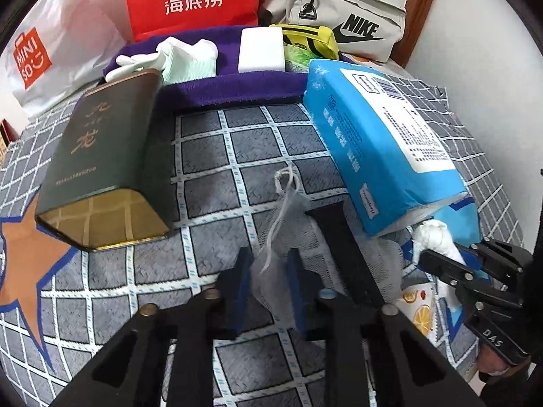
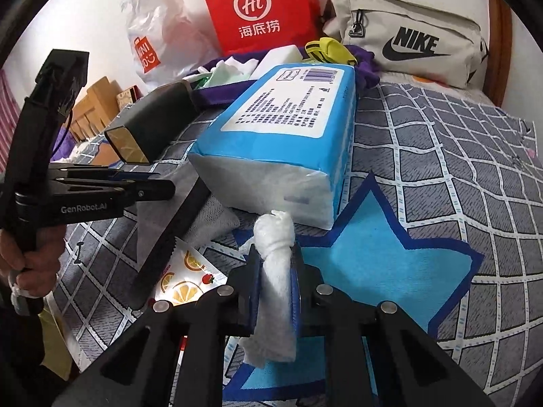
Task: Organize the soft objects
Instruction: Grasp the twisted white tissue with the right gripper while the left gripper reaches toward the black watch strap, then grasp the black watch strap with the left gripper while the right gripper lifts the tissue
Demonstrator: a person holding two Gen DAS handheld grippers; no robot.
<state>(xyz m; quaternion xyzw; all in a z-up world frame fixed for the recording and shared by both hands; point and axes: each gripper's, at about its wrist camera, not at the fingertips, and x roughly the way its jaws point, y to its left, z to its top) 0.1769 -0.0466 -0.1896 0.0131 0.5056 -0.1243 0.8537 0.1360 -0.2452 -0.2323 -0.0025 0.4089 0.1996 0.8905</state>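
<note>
Right wrist view: right gripper (image 2: 275, 273) is clamping a knotted white cloth (image 2: 275, 261) — long axis pointing at the purple tray (image 2: 217, 96) beyond the tissue pack (image 2: 271, 142); left gripper (image 1: 268, 273) is pinching a mesh pouch (image 1: 271, 254).

Blue tissue pack (image 2: 271, 142), grey checked blanket (image 1: 258, 142), purple tray (image 1: 230, 84).

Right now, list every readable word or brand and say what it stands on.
"Hi 海底捞": red paper bag
"MINISO": white plastic bag
"NIKE": beige bag
"GenRobot.AI": left tool
"DAS": right tool
Gold characters on the dark tin and the blue tissue pack's small print: too blurred to read.
</note>
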